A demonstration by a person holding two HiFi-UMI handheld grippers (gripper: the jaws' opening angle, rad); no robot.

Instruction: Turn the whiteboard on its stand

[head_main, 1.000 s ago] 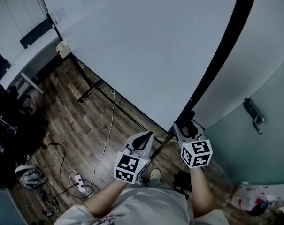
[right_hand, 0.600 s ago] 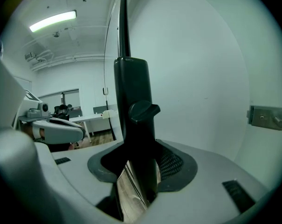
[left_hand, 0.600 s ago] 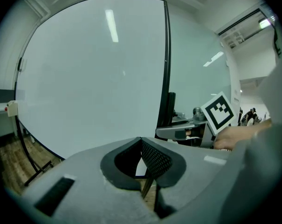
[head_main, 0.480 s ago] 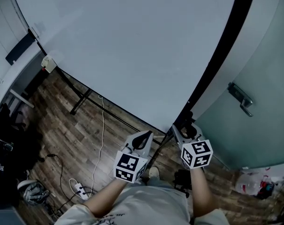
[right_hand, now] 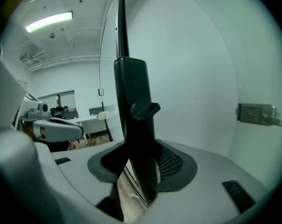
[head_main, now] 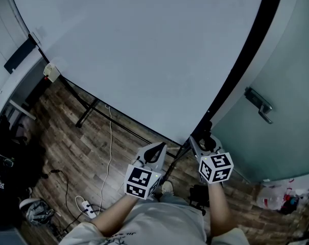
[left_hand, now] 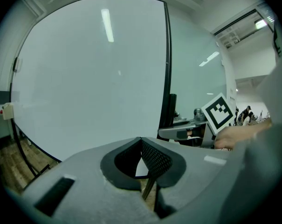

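- Whiteboard [head_main: 144, 50] fills the head view from 9 o'clock round to 1 o'clock. Its white face is towards us and its lower edge slants down towards our grippers.
- The black upright [head_main: 246, 55] at its side runs from 1 o'clock down to just below the view's centre. The stand feet [head_main: 87, 111] rest on the wood floor [head_main: 67, 152] at 9 o'clock.
- Our right gripper [head_main: 201, 139] sits at 5 o'clock, clamped on the lower end of that upright. The right gripper view confirms it: the post passes between the jaws with both pads pressed to it, and a knob [right_hand: 145, 108] sits just above the grip.
- Our left gripper [head_main: 154, 149] sits at 6 o'clock, just beside the right one and clear of the board. In its own view the jaws meet at the tips with nothing between them.
- A door [head_main: 282, 60] with its handle [head_main: 259, 105] stands at 3 o'clock, close behind the upright.
- A white cable [head_main: 112, 137] and a power strip [head_main: 85, 204] lie on the floor at 7 to 8 o'clock, near the stand.
- Progress, as we judge it: the hold on the frame is made with one gripper only. The board stands at a slant to the door wall, so the turn may be under way.
- We cannot tell how much of the swing is done. What remains is to bring the frame round on its feet and let go.
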